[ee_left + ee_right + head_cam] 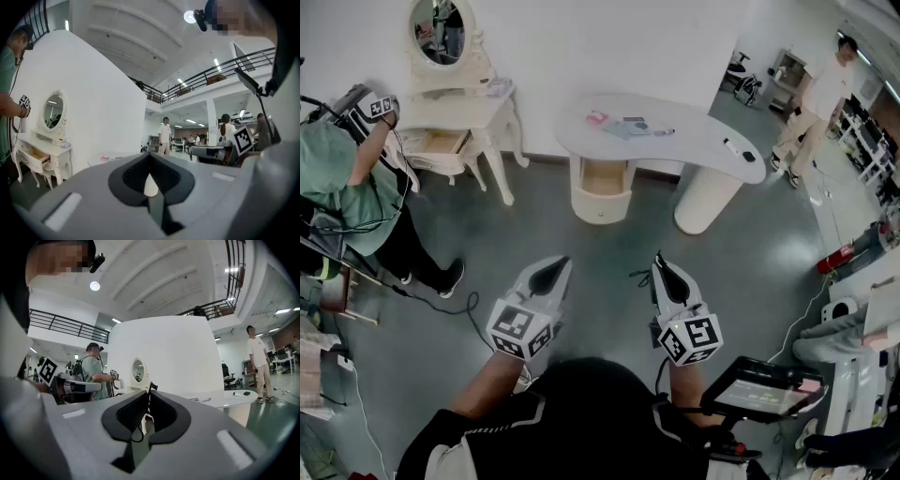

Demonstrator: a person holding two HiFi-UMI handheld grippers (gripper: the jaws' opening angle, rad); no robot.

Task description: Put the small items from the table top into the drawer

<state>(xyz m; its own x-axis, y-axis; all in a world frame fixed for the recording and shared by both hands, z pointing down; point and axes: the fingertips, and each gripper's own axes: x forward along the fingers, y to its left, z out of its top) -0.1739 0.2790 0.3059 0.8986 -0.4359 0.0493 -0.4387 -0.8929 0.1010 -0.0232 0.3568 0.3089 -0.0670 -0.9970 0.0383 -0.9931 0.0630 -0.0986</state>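
Small items [623, 125] are way off still. Up close, left gripper [558, 269] and right gripper [662, 264] are both closed, nothing in them, level over the grey floor [581, 239]. Further out the drawer [602, 178] hangs open under the white table [703, 141], with the items lying on top.

Small items [628, 125] on table [703, 141], drawer [602, 178] under it, vanity [455, 117] to the left

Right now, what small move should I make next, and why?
Probably step forward toward the curved white table: its drawer stands open, the small items lie on top, and the left hand-held gripper and right hand-held gripper are shut, empty and short of it.
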